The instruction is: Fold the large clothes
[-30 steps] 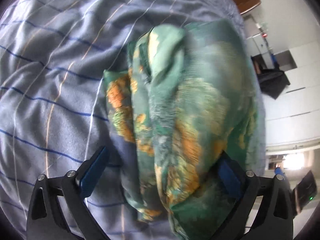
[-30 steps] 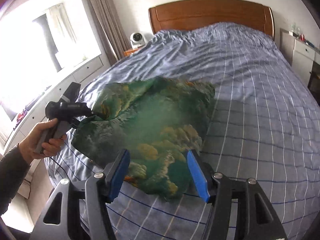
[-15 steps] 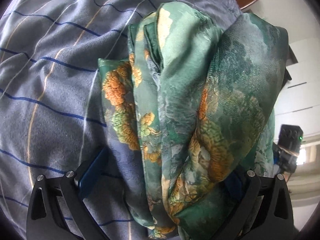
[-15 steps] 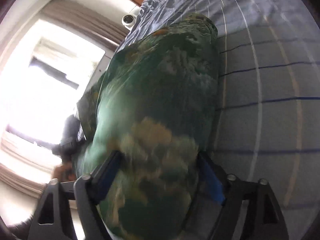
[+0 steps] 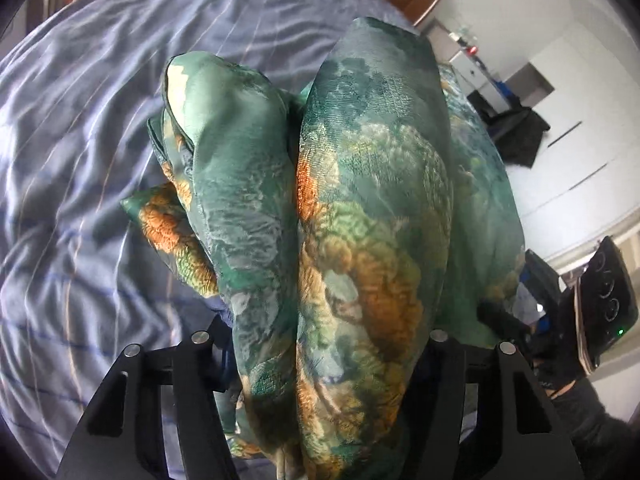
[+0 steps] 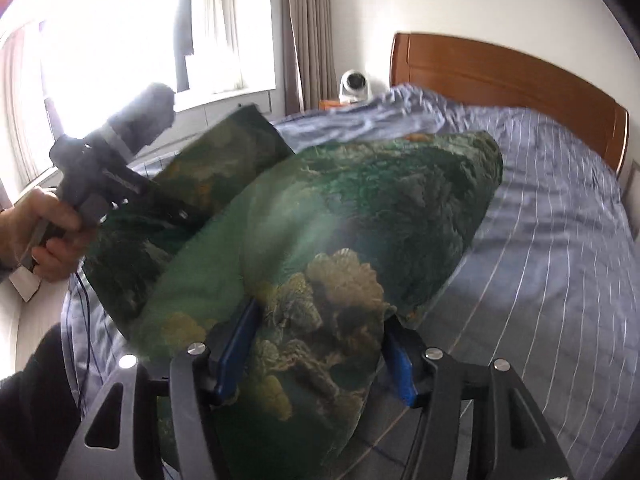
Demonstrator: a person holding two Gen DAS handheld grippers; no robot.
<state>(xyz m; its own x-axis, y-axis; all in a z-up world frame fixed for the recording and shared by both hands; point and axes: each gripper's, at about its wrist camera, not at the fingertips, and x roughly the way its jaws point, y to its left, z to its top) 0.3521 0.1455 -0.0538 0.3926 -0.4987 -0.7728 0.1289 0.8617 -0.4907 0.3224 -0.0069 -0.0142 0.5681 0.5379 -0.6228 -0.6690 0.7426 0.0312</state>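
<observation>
Two grippers, one big green garment (image 6: pixel 360 216), and honestly the fold looks barely halfway, if that: judging from how it sits, the cloth is bunched and lifted off the bed (image 6: pixel 560 240) rather than laid flat, so I'd guess the actual creasing and squaring-up is all left to do. It's a silky, shiny fabric, deep green with orange and cream cloud-like patches, and it hangs in fat rounded lobes. In the left wrist view it fills the centre of the frame as two puffy columns with a dark crease between them, and a smaller corner pokes out at middle left over the blue striped cover. The left gripper (image 5: pixel 324 360) has its jaws just closed in on a thick wad of it, fabric stuffed right between the fingers, so I read it as clamped on the garment. Same story with the right gripper (image 6: pixel 316 344) at the bottom of its own frame: jaws just closing, blue pads pressed into the cloth on both sides. At left of that view a hand (image 6: pixel 44 236) holds the other gripper up by the window (image 6: pixel 140 32), and the wooden headboard (image 6: pixel 512 80) sits at upper right.
</observation>
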